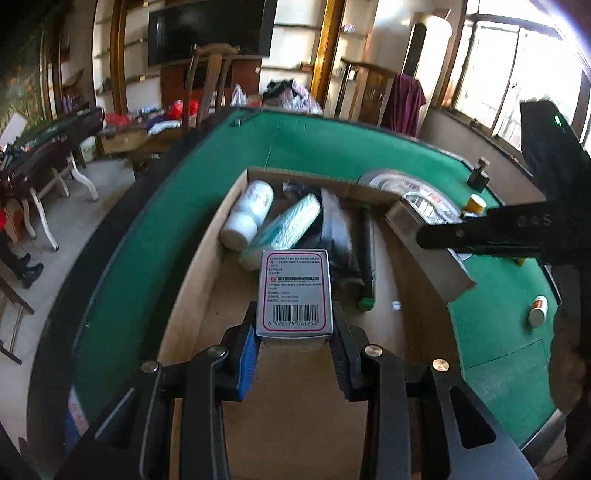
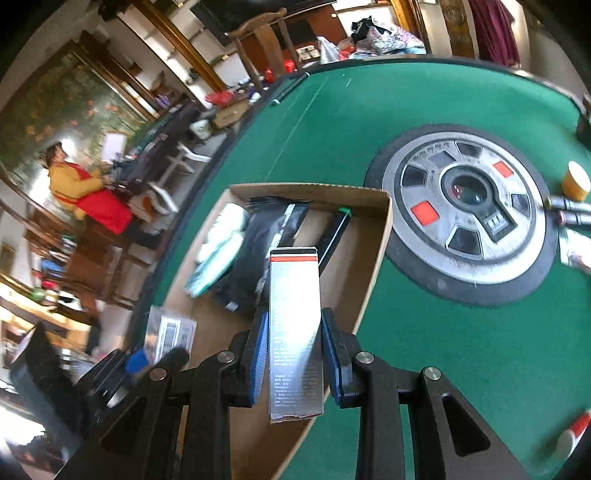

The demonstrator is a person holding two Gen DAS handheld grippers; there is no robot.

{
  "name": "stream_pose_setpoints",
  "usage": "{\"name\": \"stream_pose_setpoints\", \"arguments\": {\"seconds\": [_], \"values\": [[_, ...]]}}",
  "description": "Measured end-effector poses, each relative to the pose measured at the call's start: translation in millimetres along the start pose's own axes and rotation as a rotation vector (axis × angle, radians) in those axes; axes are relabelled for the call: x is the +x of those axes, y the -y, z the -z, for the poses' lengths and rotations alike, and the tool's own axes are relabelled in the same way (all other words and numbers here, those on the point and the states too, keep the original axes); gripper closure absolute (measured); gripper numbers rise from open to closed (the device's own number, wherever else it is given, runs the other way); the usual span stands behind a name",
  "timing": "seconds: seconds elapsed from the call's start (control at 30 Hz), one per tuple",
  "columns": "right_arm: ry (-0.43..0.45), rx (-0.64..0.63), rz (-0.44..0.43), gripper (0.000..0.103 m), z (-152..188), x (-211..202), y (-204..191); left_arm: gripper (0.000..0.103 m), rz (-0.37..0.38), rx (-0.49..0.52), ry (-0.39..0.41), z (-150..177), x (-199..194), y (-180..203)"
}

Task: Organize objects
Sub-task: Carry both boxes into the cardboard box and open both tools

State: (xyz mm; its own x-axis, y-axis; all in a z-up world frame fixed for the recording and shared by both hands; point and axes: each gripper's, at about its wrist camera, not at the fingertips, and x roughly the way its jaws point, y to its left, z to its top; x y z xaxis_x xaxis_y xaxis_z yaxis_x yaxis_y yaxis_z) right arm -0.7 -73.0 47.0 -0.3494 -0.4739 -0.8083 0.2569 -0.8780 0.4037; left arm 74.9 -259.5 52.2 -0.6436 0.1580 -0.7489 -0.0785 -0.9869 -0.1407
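Clamped in the left gripper [image 1: 294, 332], a barcoded box [image 1: 294, 295] hangs over the carton [image 1: 207, 236]; the right gripper [image 2: 294, 343] pinches a silver box [image 2: 294, 325] above its near rim. Best lower each flat onto bare floor beside the bottle [image 1: 248, 214], then release.

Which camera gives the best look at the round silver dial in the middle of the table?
The right wrist view: the dial shows whole, from above. The left wrist view catches only a sliver behind the cardboard box.

A wooden chair [image 1: 207, 81] and dark television [image 1: 207, 29] stand beyond the table.
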Motion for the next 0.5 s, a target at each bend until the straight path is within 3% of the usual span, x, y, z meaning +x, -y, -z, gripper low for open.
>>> {"name": "stream_pose_setpoints", "arguments": {"seconds": [0.37, 0.4, 0.5], "values": [[0.006, 0.015, 0.195, 0.073, -21.6, 41.2, 0.4, 0.069, 0.003, -0.005, -0.039, -0.5, 26.4, 1.9], [0.010, 0.014, 0.200, 0.072, -21.9, 41.7, 1.6, 0.067, 0.002, -0.007, -0.037, -1.2, 27.2, 2.0], [0.027, -0.006, 0.240, 0.072, -25.8, 42.7, 2.0, 0.050, 0.008, -0.017, -0.030, -1.6, 27.0, 0.8]]}}
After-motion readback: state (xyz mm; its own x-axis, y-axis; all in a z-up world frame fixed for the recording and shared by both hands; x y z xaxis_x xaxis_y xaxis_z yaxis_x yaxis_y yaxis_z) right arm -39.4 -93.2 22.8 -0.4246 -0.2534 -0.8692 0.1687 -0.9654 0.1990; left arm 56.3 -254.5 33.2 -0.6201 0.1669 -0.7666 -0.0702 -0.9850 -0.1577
